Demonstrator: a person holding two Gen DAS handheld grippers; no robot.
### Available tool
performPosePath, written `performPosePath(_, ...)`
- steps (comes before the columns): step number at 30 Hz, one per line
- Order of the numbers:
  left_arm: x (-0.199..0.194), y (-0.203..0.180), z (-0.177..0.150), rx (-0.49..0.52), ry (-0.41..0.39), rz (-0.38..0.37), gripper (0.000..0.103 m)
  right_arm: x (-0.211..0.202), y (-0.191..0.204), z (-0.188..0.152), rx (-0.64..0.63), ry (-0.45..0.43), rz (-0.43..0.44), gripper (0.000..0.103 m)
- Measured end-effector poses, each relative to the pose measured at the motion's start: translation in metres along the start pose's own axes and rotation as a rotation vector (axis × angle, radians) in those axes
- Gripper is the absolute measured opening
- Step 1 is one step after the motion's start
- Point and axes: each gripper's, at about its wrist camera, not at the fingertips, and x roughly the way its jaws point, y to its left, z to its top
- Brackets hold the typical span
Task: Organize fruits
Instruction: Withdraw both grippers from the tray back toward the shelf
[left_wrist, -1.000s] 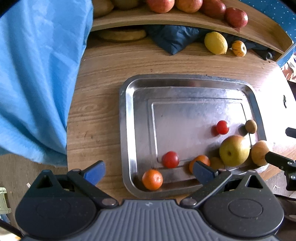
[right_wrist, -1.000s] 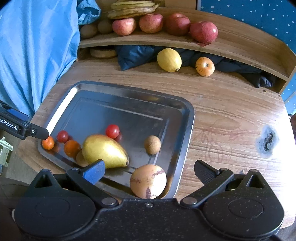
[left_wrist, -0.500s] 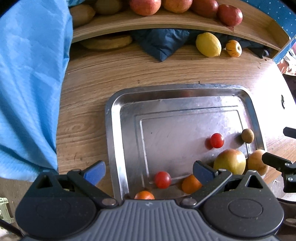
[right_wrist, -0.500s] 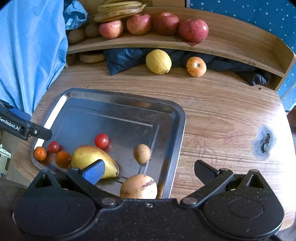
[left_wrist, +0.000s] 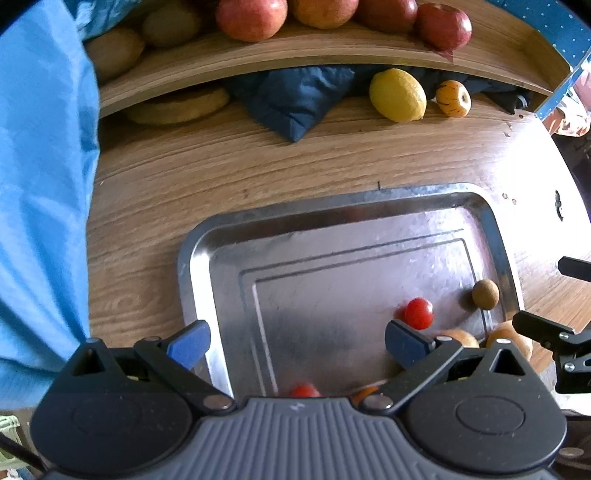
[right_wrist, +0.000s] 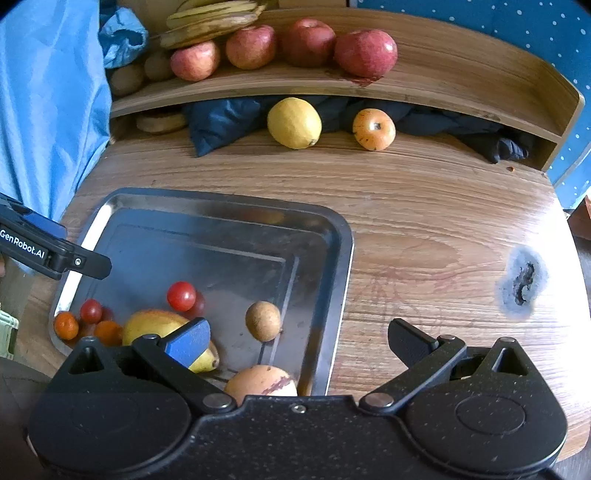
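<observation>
Left tongs (left_wrist: 295, 338) apparently nearer, agape.

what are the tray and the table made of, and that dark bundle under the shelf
Tray: looks like polished metal, probably stainless steel; it is silvery and mirrors the fruit and daylight.
Table: wood or a wood-look laminate; brown grain lines run across it, with a dark scorched-looking spot. Which of the two, I cannot tell.
Dark bundle: soft navy fabric, matte, shown by its folds and creases.
</observation>
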Motion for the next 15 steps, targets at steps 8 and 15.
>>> performPosePath(8, 0.01, -0.006, 0.016, 0.034, 0.006, -0.014, 0.102, 0.006, -0.004, 0.006, 0.032, 0.011, -0.016, 0.102)
performPosePath(15, 0.017, -0.01, 0.028, 0.057, 0.012, -0.034, 0.102, 0.012, -0.006, 0.012, 0.057, 0.017, -0.031, 0.102)
